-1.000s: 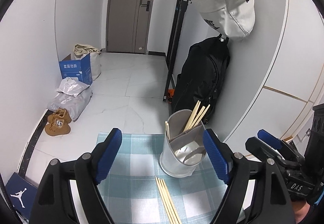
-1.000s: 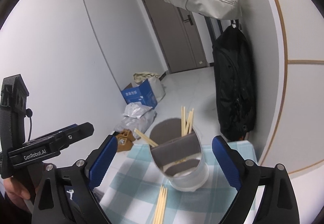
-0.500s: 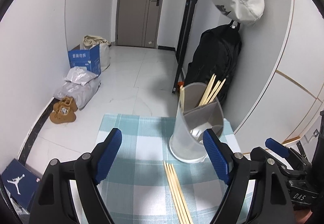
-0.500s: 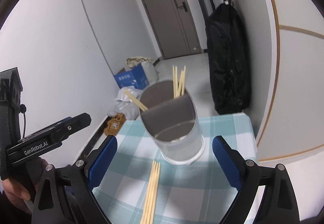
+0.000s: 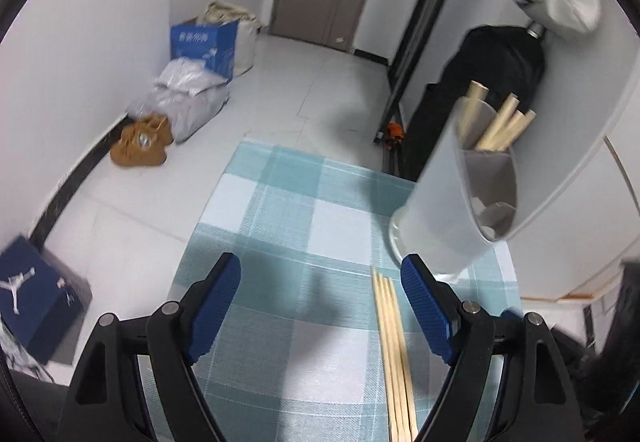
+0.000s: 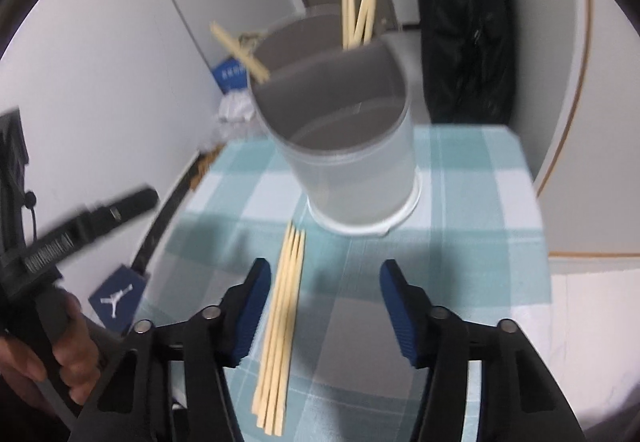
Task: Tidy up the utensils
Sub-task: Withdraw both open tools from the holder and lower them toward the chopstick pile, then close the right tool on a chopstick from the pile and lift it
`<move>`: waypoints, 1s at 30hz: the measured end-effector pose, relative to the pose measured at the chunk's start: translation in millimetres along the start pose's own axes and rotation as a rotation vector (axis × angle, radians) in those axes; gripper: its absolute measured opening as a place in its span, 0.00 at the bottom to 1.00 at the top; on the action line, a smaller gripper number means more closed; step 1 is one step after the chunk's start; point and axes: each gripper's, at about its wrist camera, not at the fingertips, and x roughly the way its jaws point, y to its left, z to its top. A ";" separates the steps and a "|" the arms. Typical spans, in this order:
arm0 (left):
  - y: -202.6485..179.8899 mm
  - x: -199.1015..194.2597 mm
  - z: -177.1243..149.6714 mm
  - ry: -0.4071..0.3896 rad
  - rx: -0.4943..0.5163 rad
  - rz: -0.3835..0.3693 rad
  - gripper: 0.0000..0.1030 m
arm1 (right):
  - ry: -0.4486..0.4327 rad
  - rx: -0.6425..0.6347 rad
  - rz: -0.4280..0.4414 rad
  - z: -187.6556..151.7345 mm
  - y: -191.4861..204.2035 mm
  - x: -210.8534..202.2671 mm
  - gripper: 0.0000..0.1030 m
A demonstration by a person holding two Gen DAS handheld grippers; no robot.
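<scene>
Lying flat: four chopsticks (image 6: 282,326) | holder (image 6: 352,162): one, divided | grippers: two

A divided utensil holder (image 6: 352,146) stands on the bench (image 6: 480,202) in the upper middle of the right wrist view, with chopsticks (image 6: 360,8) upright in its rear compartments. Four loose chopsticks (image 6: 282,326) lie side by side on the bench just below it, in the lower middle of the frame. On the floor at left lies a shoebox (image 6: 118,298).
</scene>
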 end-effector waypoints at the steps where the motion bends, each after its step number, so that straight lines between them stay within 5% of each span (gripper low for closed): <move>1: 5.4 0.3 2.1 0.000 -0.019 0.006 0.77 | 0.024 -0.011 -0.005 -2.4 2.6 7.0 0.43; 8: 31.3 2.9 7.4 0.028 -0.135 -0.002 0.77 | 0.141 -0.097 -0.029 -9.7 22.7 49.4 0.26; 22: 58.8 11.9 7.7 0.090 -0.197 0.016 0.77 | 0.240 -0.181 -0.160 1.0 40.2 89.7 0.05; 30: 61.1 12.1 11.1 0.096 -0.202 0.002 0.77 | 0.247 -0.215 -0.193 10.9 49.3 97.5 0.07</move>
